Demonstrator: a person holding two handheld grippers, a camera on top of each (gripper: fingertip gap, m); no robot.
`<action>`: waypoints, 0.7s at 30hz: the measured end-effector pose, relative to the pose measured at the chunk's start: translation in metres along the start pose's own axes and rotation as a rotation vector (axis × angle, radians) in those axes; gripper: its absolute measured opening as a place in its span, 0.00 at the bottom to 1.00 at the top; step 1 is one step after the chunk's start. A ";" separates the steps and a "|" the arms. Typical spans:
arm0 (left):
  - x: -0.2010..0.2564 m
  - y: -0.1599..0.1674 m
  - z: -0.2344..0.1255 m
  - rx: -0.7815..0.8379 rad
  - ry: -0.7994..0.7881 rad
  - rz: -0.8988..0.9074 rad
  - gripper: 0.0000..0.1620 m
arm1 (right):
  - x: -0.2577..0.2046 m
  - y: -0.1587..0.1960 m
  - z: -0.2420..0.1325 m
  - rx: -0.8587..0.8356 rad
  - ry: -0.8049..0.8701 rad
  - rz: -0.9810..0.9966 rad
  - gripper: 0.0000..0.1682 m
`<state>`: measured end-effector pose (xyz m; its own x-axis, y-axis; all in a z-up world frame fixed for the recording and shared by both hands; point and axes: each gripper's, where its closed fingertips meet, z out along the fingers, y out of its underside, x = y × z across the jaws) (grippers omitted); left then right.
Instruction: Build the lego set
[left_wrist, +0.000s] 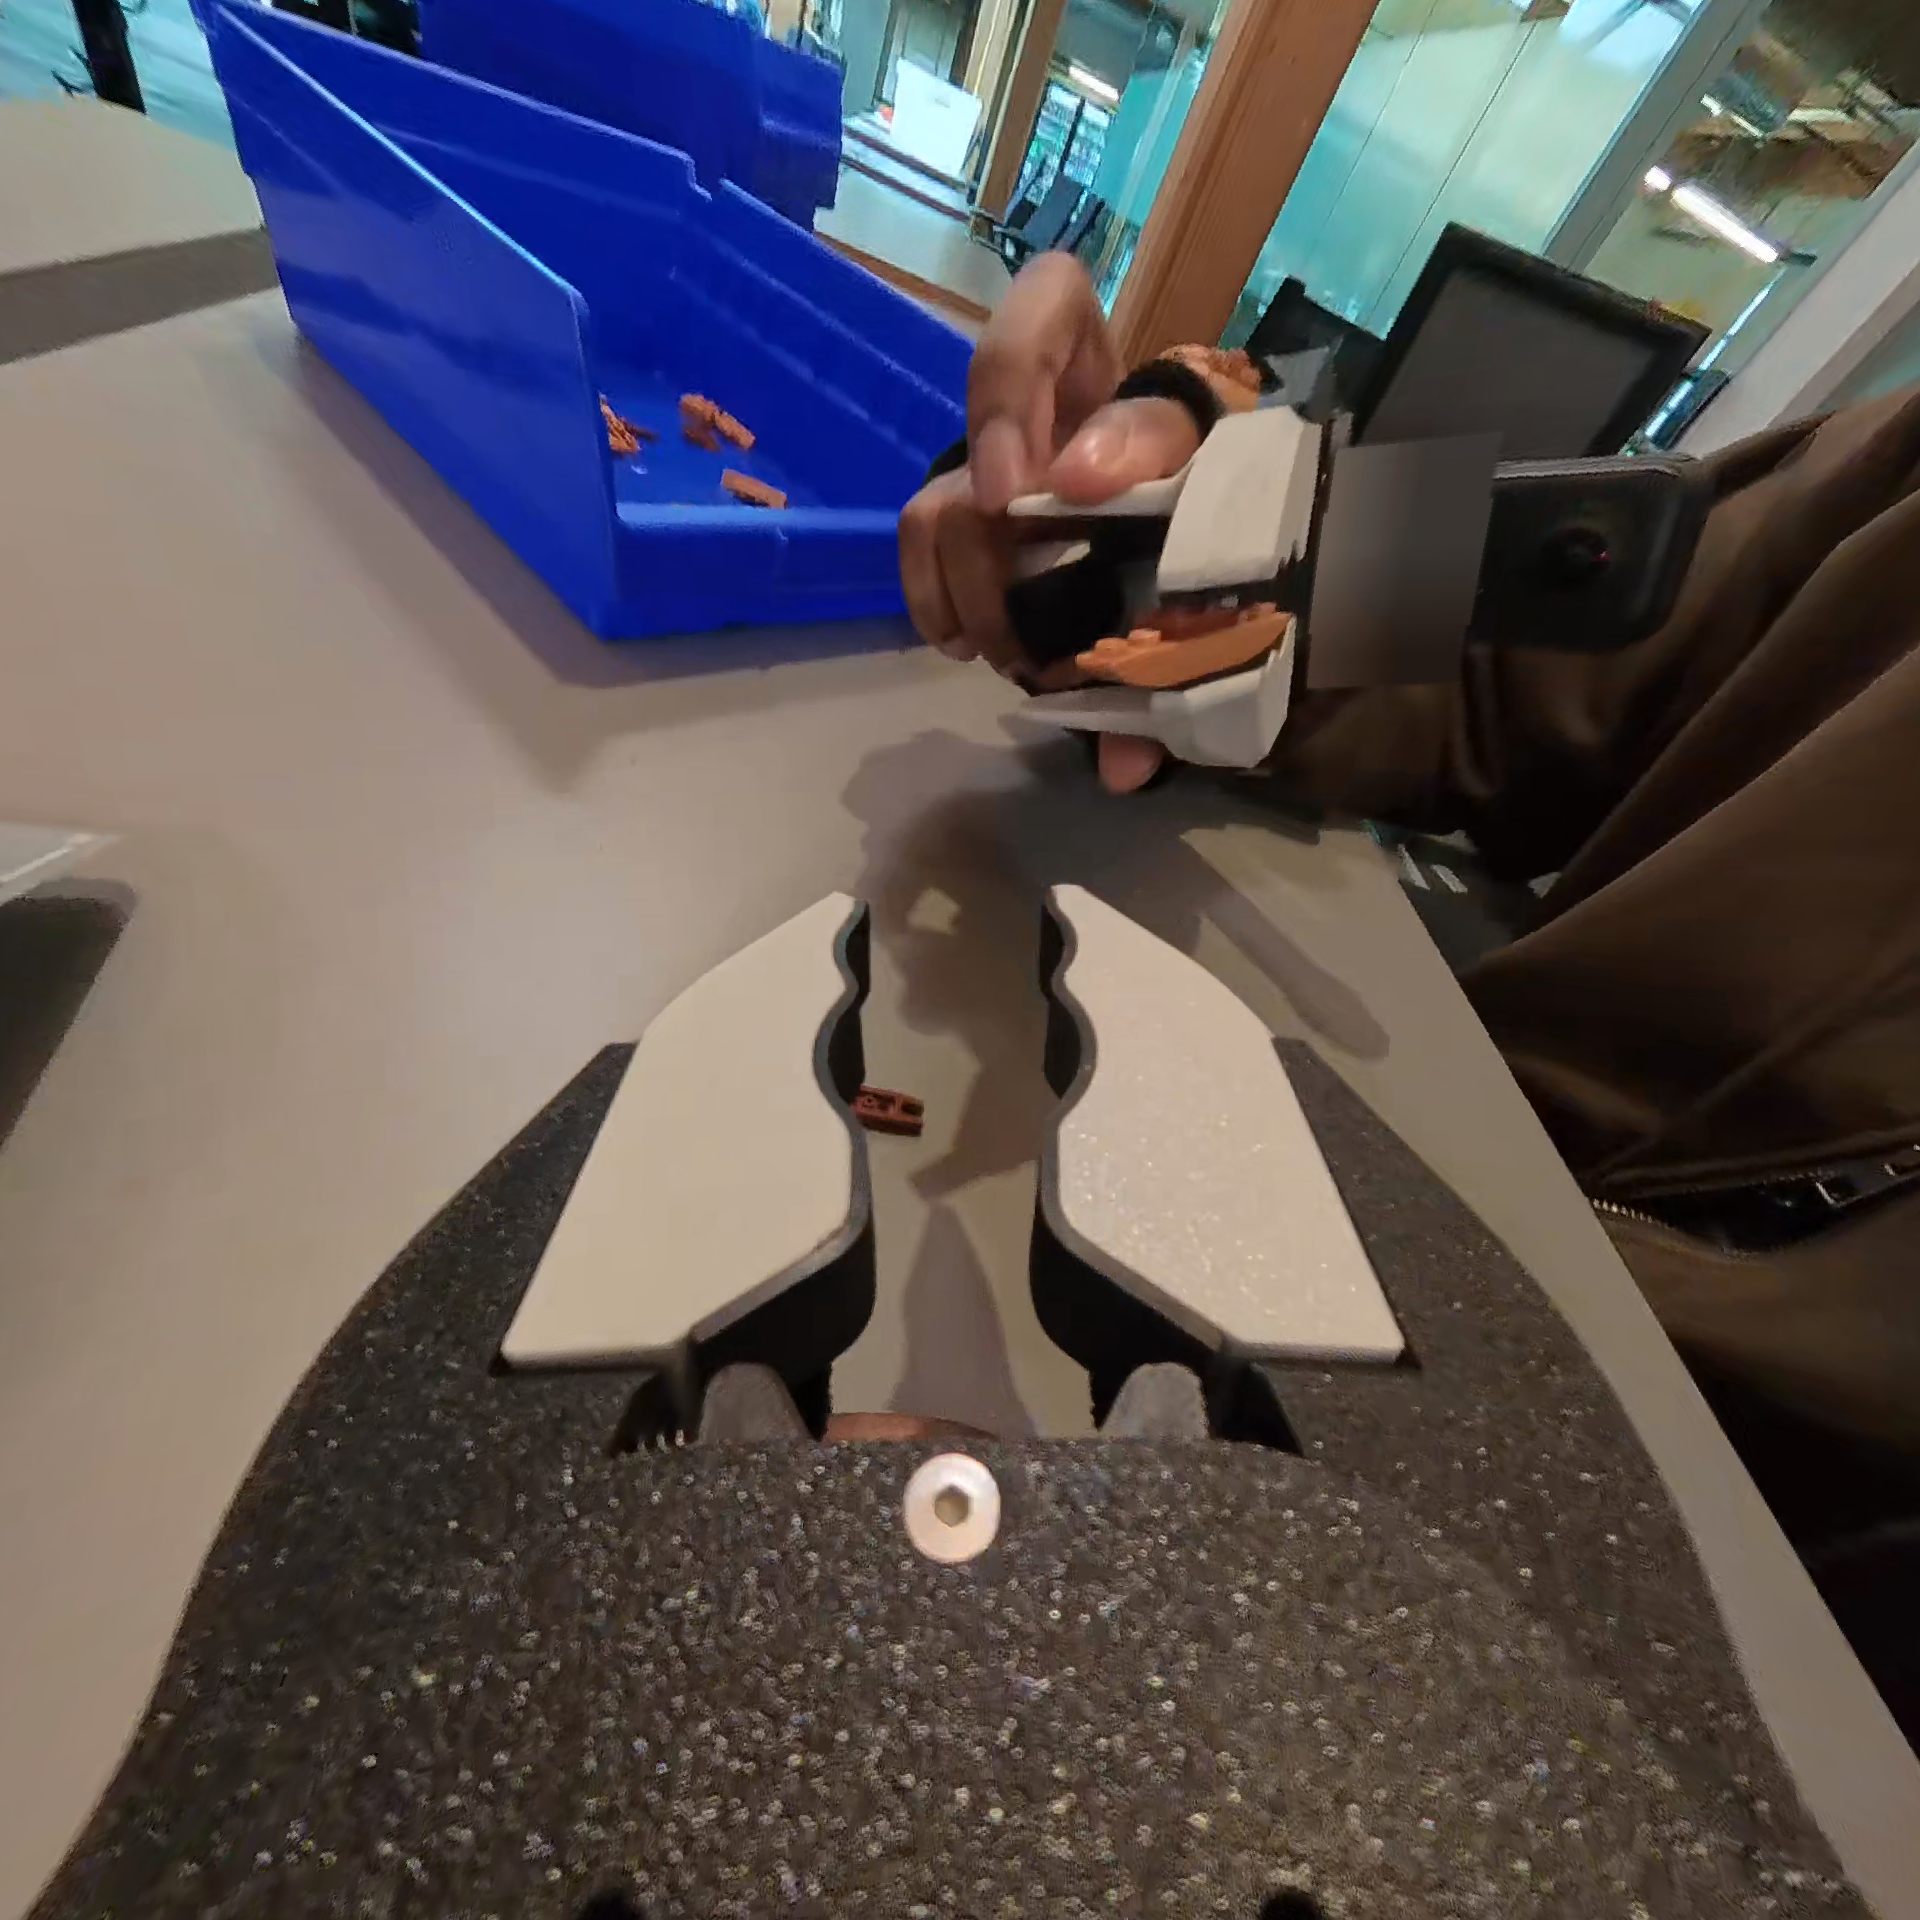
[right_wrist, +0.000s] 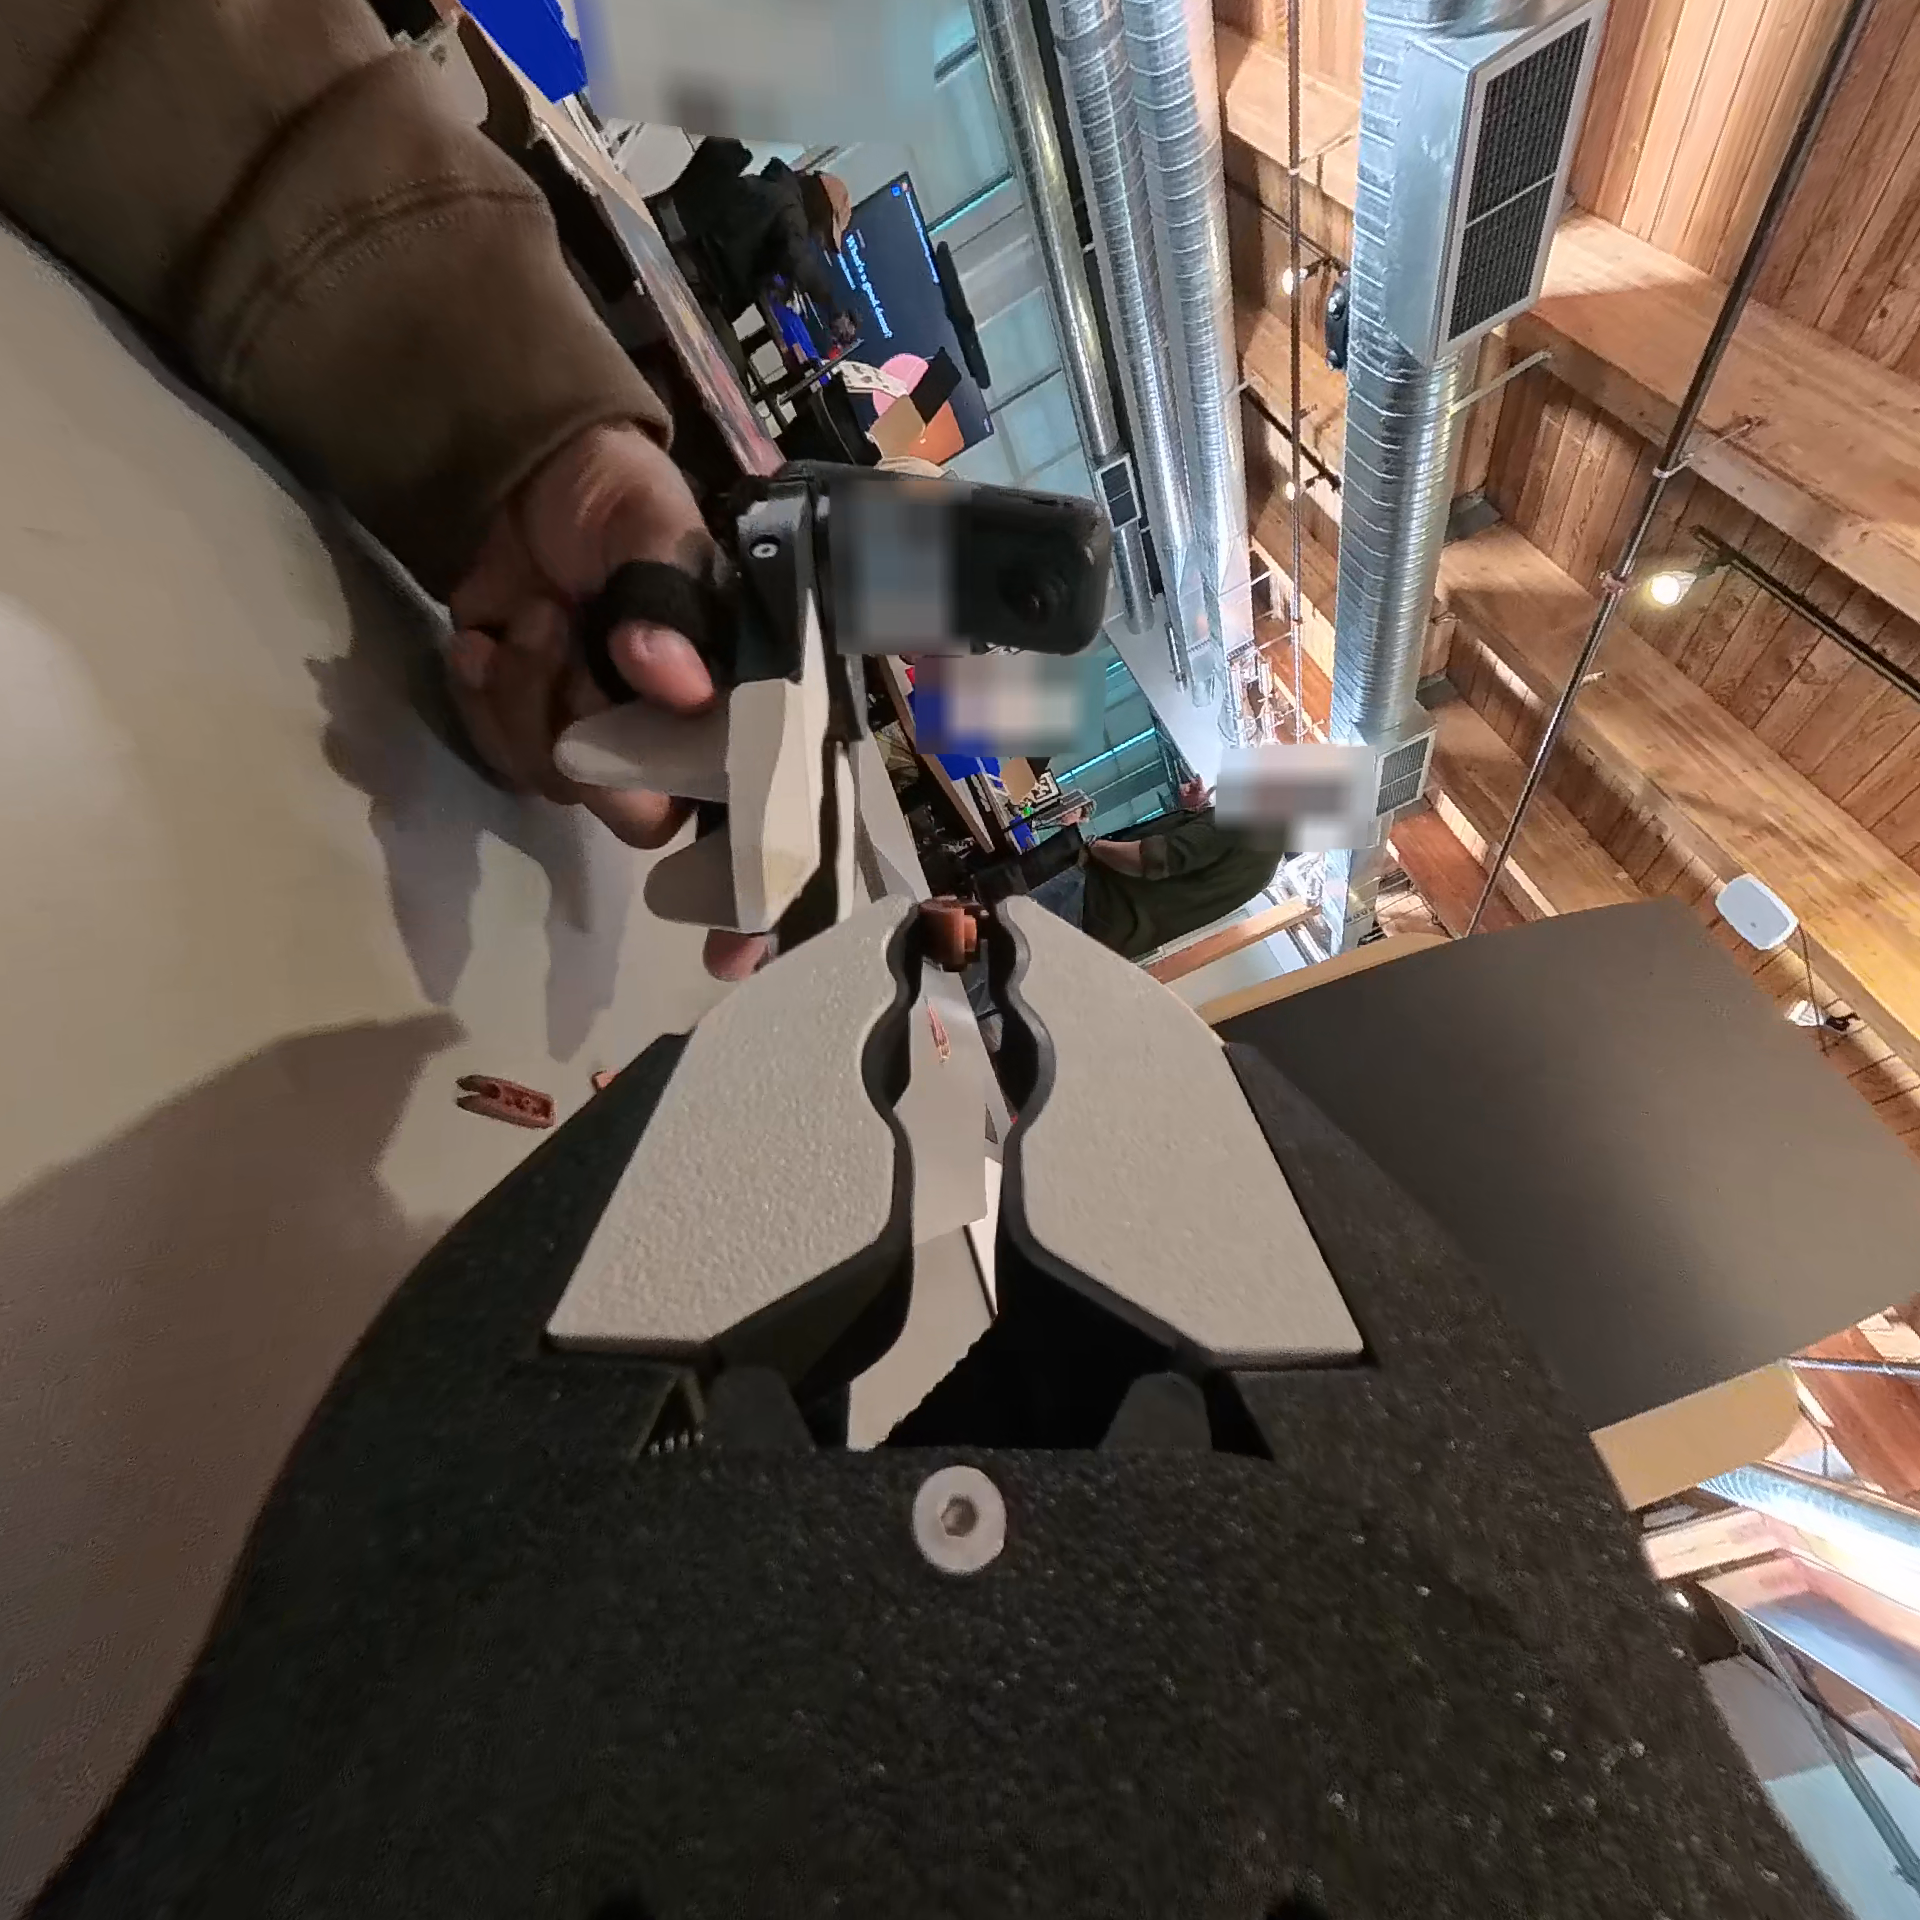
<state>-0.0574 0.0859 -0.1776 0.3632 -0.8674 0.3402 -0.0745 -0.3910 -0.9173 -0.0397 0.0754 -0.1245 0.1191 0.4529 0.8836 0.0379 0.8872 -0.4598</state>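
Observation:
My left gripper (left_wrist: 956, 920) is open and empty, low over the grey table (left_wrist: 364, 883). A small dark brown lego piece (left_wrist: 890, 1110) lies on the table between its fingers, nearer the left one. My right gripper (right_wrist: 958, 920) is shut on a brown lego piece (right_wrist: 948, 933) at its fingertips. In the left wrist view the right gripper (left_wrist: 1164, 623) hangs above the table ahead, held by a hand, with an orange-brown lego assembly (left_wrist: 1195, 657) in it. The left gripper's fingers (right_wrist: 774, 821) show close to the right gripper's tips. The loose piece (right_wrist: 506, 1098) shows on the table.
A blue bin (left_wrist: 468, 343) stands at the far left with several brown lego pieces (left_wrist: 717, 421) in it. A second blue bin (left_wrist: 644, 94) is behind it. The person's brown jacket (left_wrist: 1714, 935) is along the table's right edge. A dark screen (left_wrist: 1527, 364) stands behind.

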 end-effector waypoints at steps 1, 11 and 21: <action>0.001 0.001 0.000 -0.009 0.005 0.000 0.19 | -0.001 0.001 0.000 -0.002 0.001 -0.004 0.07; 0.026 -0.021 0.000 0.161 0.169 -0.045 0.20 | -0.010 -0.004 0.003 0.009 -0.005 -0.030 0.07; 0.049 -0.023 0.008 0.191 0.298 -0.062 0.15 | -0.020 -0.016 0.005 0.052 -0.035 -0.011 0.07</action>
<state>-0.0308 0.0545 -0.1415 0.0727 -0.9065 0.4160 0.1243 -0.4056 -0.9056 -0.0477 0.0527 -0.1344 0.0837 0.4448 0.8917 -0.0124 0.8952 -0.4454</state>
